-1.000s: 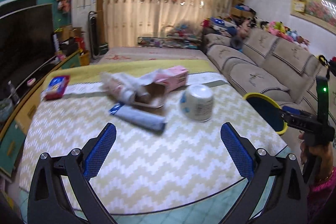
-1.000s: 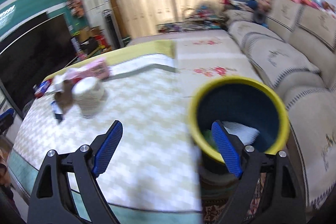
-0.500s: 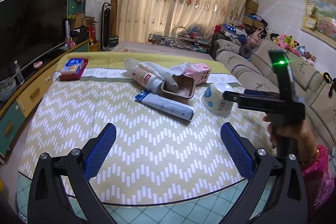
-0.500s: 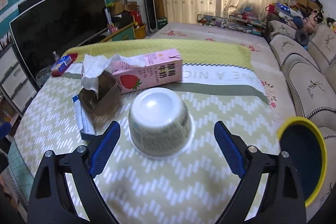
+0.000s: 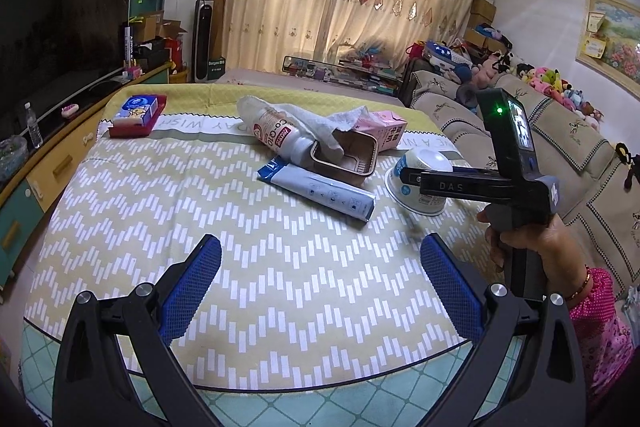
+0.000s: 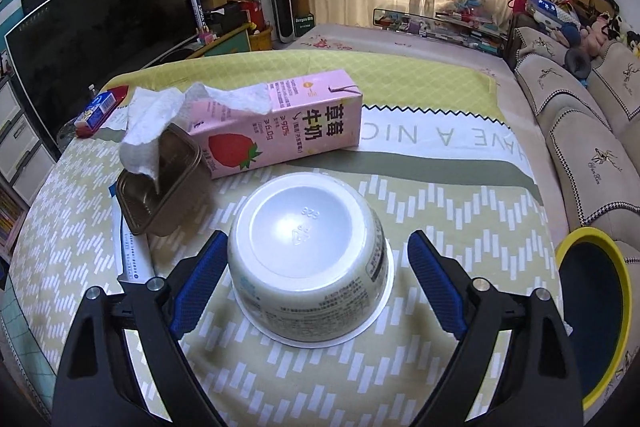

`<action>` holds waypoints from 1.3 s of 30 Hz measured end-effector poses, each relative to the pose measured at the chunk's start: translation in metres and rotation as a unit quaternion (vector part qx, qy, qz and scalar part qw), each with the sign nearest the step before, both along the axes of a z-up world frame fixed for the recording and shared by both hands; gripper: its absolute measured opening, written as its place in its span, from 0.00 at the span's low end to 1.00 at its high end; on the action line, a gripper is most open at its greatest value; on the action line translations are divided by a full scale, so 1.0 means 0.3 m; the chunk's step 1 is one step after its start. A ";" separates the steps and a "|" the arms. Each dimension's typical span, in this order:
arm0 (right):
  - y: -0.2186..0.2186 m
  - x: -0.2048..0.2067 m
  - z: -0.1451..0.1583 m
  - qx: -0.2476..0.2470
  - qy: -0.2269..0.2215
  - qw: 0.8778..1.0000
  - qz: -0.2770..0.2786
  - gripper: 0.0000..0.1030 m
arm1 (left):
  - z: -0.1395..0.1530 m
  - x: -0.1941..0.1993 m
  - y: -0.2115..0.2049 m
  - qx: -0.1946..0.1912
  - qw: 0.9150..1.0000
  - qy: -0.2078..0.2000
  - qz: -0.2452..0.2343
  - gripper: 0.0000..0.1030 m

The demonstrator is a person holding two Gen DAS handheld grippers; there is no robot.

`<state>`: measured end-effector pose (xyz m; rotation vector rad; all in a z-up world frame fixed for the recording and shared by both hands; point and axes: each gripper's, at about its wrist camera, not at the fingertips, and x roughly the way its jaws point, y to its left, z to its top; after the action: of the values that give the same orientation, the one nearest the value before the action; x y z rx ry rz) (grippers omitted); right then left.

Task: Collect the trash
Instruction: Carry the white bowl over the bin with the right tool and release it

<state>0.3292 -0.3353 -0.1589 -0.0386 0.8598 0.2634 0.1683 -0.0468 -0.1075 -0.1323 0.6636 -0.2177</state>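
An upturned white paper bowl [image 6: 304,223] stands on the zigzag tablecloth [image 6: 440,211]. My right gripper [image 6: 316,239] straddles it, jaws closing. The left pad sits against or just beside the bowl's wall and the right pad is clearly apart. Behind the bowl lie a pink strawberry milk carton [image 6: 296,123], a brown plastic tray [image 6: 160,187] and a crumpled paper towel [image 6: 160,119]. My left gripper [image 5: 320,243] hovers open over bare cloth near the table's front edge, with nothing between its fingers. Ahead of it lie a blue-white tube [image 5: 320,191] and a bottle [image 5: 280,139].
A yellow-rimmed dark bin [image 6: 584,233] stands off the table's right side by the sofa [image 6: 592,163]. A red and blue tissue pack [image 5: 138,115] lies at the table's far left. A person's hand [image 5: 528,239] holds the right gripper. A TV cabinet runs along the left.
My right gripper swung left from above the yellow-rimmed bin to the upturned bowl, then came lower and nearer so the bowl sits between its jaws. The left gripper drifted slightly.
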 end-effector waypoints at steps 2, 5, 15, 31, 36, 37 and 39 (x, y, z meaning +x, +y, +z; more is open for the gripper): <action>0.007 -0.001 -0.002 0.002 0.001 1.000 0.005 0.75 | -0.005 0.002 -0.008 0.001 1.000 0.002 -0.001 0.95; 0.015 -0.005 -0.001 0.000 0.000 1.000 0.004 0.74 | -0.004 0.002 -0.018 0.002 1.000 0.002 -0.003 0.95; -0.055 -0.095 0.085 0.028 -0.020 0.999 -0.004 0.74 | -0.015 0.008 -0.035 0.006 1.000 0.007 -0.006 0.95; -0.525 -0.248 0.124 0.044 -0.046 0.988 -0.142 0.74 | -0.020 0.027 -0.108 0.016 0.999 0.015 -0.025 0.95; -0.696 -0.253 0.053 0.042 -0.028 0.979 -0.199 0.74 | -0.023 0.043 -0.148 0.019 0.999 0.022 -0.035 0.95; -0.727 -0.250 0.034 0.041 -0.023 0.977 -0.209 0.74 | -0.025 0.047 -0.154 0.019 0.999 0.024 -0.037 0.95; -0.780 -0.243 -0.003 0.040 -0.016 0.973 -0.228 0.74 | -0.029 0.055 -0.175 0.020 0.998 0.030 -0.042 0.95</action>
<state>0.2563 -0.5694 -0.1599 0.2274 0.8024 -0.1343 0.1849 -0.0994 -0.1162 -0.0717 0.7330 -0.2826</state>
